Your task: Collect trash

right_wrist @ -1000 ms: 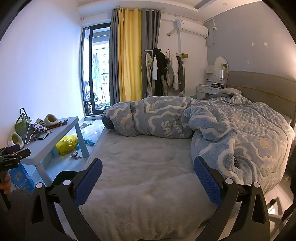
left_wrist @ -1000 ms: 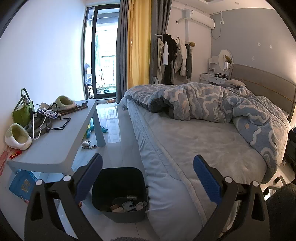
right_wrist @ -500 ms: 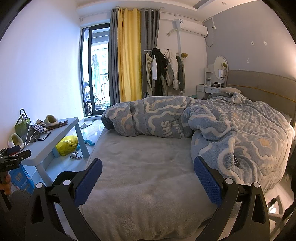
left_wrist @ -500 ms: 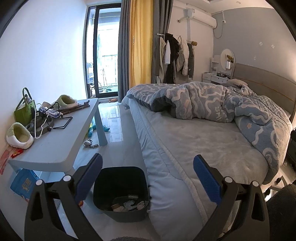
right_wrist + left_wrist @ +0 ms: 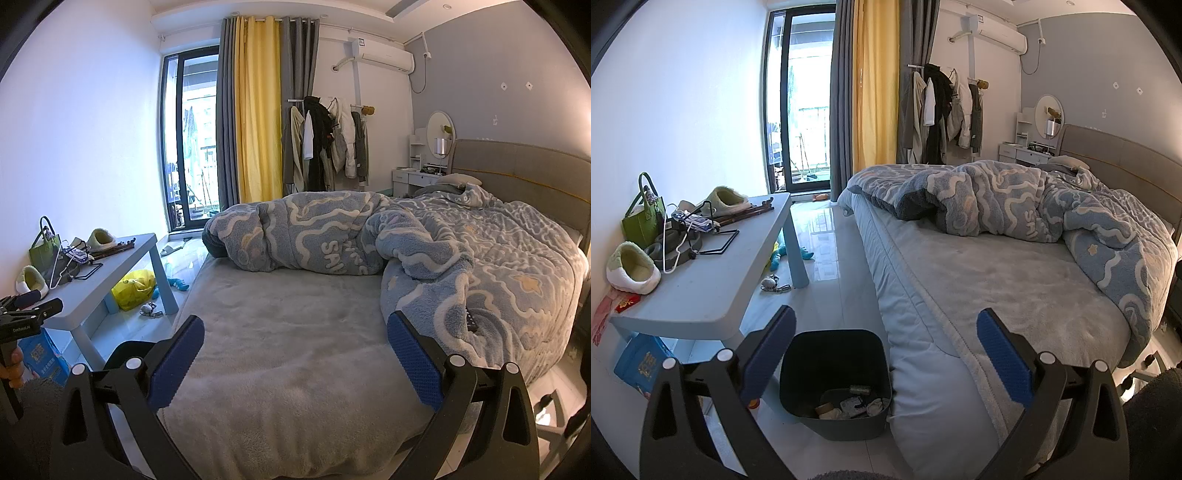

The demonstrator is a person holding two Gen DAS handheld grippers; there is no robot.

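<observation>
A dark grey trash bin (image 5: 834, 350) stands on the floor between the low table and the bed, with several scraps of trash (image 5: 855, 404) at its bottom. My left gripper (image 5: 886, 354) hangs open above the bin's right rim, nothing between its blue pads. My right gripper (image 5: 295, 358) is open over the bed's grey sheet (image 5: 295, 332), empty. In the right wrist view the bin's rim (image 5: 125, 350) shows at the bed's left edge. A yellow plastic bag (image 5: 133, 289) lies under the table.
A light blue low table (image 5: 701, 295) carries slippers, a green bag (image 5: 642, 218), a hanger and cables. A blue box (image 5: 642, 363) sits beneath it. A rumpled blue quilt (image 5: 424, 258) covers the bed's far side. Small toys (image 5: 775, 284) lie on the tiled floor.
The left wrist view has shifted slightly, with the bin and bed edge sitting a little further right in frame. The right gripper has barely moved. Both stay open.
</observation>
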